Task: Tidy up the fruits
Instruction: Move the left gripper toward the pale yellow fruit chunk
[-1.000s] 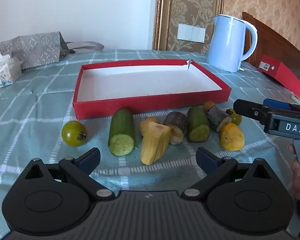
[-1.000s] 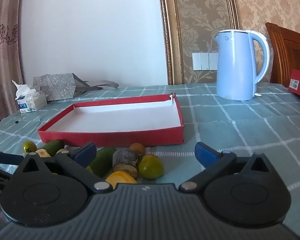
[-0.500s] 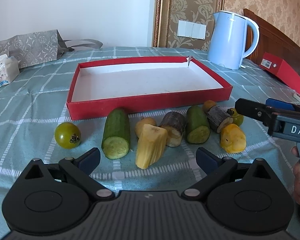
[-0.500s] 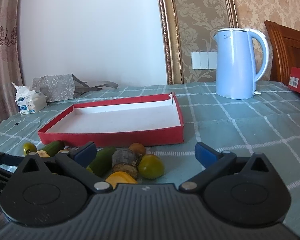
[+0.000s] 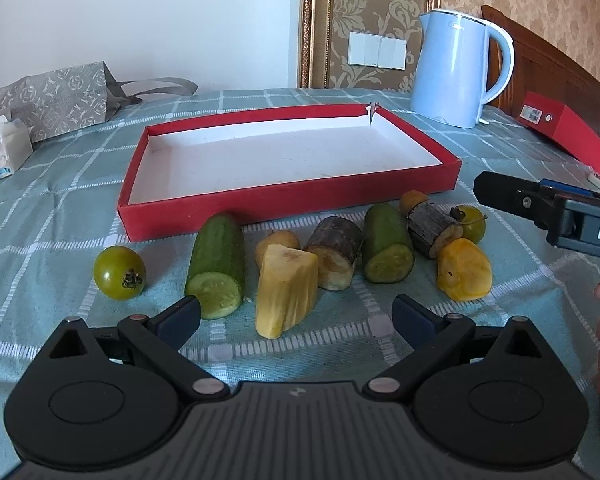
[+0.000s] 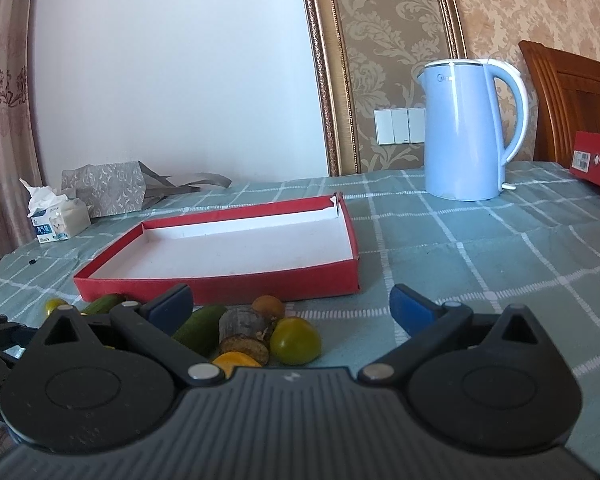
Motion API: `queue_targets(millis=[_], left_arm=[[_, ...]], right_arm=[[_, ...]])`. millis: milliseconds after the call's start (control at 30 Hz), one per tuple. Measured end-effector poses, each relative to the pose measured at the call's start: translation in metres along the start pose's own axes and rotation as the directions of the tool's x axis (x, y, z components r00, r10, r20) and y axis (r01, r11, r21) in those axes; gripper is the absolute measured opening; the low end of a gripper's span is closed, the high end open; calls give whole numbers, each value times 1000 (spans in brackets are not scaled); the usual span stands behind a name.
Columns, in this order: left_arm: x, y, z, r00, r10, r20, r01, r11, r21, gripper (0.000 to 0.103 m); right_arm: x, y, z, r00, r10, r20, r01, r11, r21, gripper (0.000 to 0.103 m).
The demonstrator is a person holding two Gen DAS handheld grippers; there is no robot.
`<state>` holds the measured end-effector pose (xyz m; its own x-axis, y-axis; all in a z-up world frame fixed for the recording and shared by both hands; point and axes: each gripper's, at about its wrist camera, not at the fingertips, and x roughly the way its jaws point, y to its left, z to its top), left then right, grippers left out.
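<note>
Both tools, left tool (image 5: 296,316) and right tool (image 6: 290,304), gape wide, holding nothing. Cut green cucumber piece (image 5: 217,264) and what looks like pale yellow banana chunk (image 5: 286,290) lie on the checked worktop (image 5: 40,248) before the shallow red cardboard tray (image 5: 292,202); light-blue kettle (image 5: 456,68) stands behind.

Not much to read here; the side of the right gripper (image 5: 580,220), seen from the left wrist view, has white letters "DA" on a dark plate, cut off by the frame edge; the blue kettle (image 6: 466,132) has a faint brand mark near its top, looks like "Midea" but too small to be sure; the tissue pack (image 5: 0,152) has blue print that's unreadable; the red box (image 6: 598,160) carries a white barcode-type sticker, text too tiny to make out.
</note>
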<state>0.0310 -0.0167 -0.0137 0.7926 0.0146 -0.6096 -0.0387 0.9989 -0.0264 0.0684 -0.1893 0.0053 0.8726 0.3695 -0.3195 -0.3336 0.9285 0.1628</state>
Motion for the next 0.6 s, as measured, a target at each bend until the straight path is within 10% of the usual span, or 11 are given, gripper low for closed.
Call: queue_targets(millis=[600], left_arm=[[1,-3,-2,1000,2,15,-3,1000,8,102]], right_arm=[[-2,-6,1,1000,-4,13,4,999,35,103]])
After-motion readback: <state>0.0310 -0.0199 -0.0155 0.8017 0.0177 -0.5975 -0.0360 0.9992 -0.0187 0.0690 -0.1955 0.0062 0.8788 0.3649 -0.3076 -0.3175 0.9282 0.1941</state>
